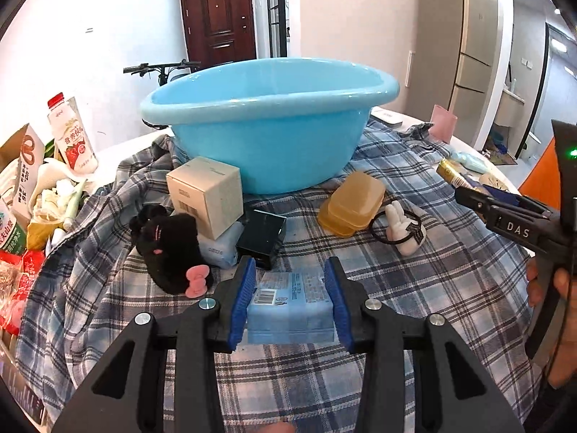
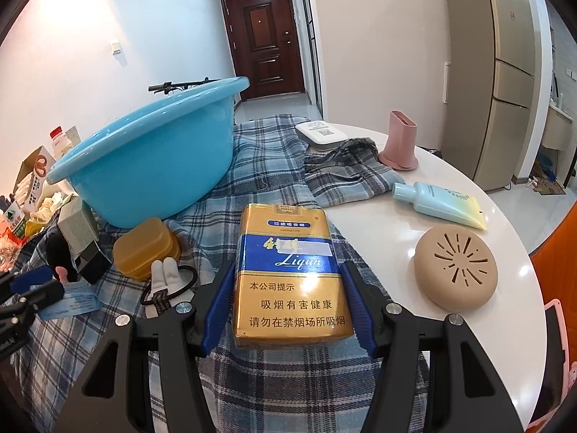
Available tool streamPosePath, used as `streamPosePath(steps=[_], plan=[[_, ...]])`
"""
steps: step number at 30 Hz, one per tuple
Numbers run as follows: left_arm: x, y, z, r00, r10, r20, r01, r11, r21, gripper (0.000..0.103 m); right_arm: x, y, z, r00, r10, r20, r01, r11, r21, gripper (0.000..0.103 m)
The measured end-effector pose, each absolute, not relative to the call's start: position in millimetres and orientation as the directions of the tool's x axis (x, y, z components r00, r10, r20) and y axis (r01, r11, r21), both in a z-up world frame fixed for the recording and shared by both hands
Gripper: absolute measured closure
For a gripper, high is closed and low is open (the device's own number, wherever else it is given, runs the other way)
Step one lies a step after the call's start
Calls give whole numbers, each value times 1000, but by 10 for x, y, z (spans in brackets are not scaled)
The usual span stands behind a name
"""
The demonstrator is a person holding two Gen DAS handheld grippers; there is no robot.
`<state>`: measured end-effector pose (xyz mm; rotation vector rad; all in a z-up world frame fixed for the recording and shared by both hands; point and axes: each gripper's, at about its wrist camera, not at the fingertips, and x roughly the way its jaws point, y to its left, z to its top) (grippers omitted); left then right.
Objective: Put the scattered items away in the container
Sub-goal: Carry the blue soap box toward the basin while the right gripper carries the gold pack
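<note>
A blue plastic basin (image 1: 267,122) stands on a plaid cloth (image 1: 414,270); it also shows in the right wrist view (image 2: 151,166). My left gripper (image 1: 291,270) is shut on a light blue tissue pack (image 1: 288,306), low over the cloth. My right gripper (image 2: 286,270) is shut on a gold and blue cigarette pack (image 2: 288,270), held above the cloth's right side. Scattered near the basin lie a cream box (image 1: 205,195), a black plush toy (image 1: 169,249), a black box (image 1: 261,236), an amber soap case (image 1: 353,202) and a white rabbit hair tie (image 1: 404,231).
Milk cartons and snack packets (image 1: 43,180) crowd the left edge. On the bare white table (image 2: 515,252) at right sit a beige domed object (image 2: 456,270), a pale tube (image 2: 440,204), a pink holder (image 2: 400,140) and a white box (image 2: 324,133).
</note>
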<state>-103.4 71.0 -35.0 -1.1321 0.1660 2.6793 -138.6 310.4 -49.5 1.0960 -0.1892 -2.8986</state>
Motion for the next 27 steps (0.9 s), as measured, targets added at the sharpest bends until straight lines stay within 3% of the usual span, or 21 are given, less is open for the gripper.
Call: streamPosePath(steps=[17, 27], plan=[[-893, 623, 59, -739, 169, -653, -247, -969, 28, 65, -1386, 3040, -436, -752, -101, -651, 15, -991, 136, 42], [-1032, 487, 494, -813, 156, -561, -219, -975, 46, 65, -1375, 2773, 133, -802, -73, -592, 37, -997, 72, 43]])
